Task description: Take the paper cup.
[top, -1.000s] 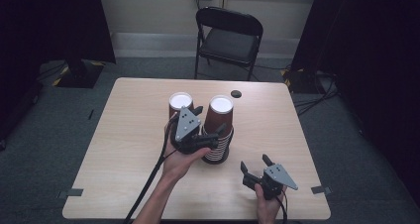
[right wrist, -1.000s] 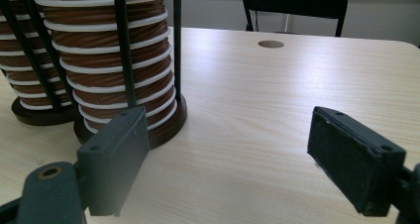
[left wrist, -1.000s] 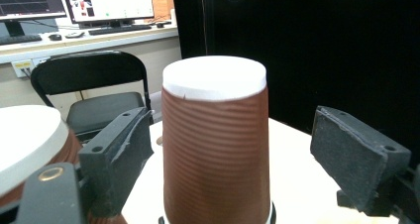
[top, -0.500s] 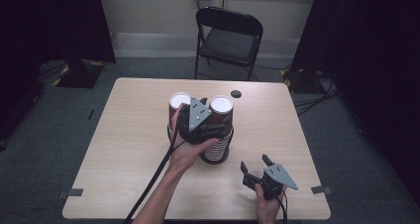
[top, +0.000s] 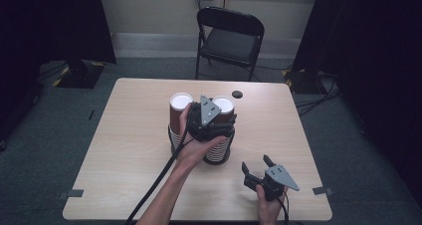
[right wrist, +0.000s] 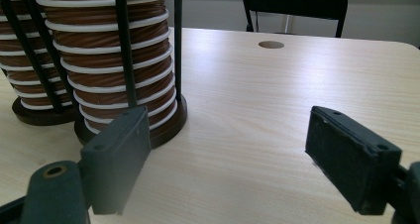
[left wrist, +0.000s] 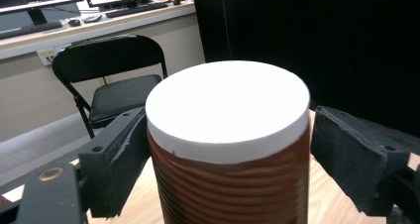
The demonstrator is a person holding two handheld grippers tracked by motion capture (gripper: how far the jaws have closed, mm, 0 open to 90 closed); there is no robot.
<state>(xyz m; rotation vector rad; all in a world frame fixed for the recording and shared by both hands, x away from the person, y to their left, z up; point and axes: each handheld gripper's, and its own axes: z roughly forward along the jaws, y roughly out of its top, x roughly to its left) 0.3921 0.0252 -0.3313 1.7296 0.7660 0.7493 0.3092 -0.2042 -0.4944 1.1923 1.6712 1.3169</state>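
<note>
At frame centre, my left tool (top: 215, 116) brackets the top cup (left wrist: 228, 135), jaws spread, not yet pinching; lifting remains.

two cup stacks (top: 201, 130) in wire holders block the table (top: 124, 150) centre; bare tabletop lies open around them.

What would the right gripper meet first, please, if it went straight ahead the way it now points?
Probably nothing on the table: ahead of the right gripper lies bare wood up to the far edge, the cup stack off to its left. The chair stands beyond, though depth is unclear.
</note>
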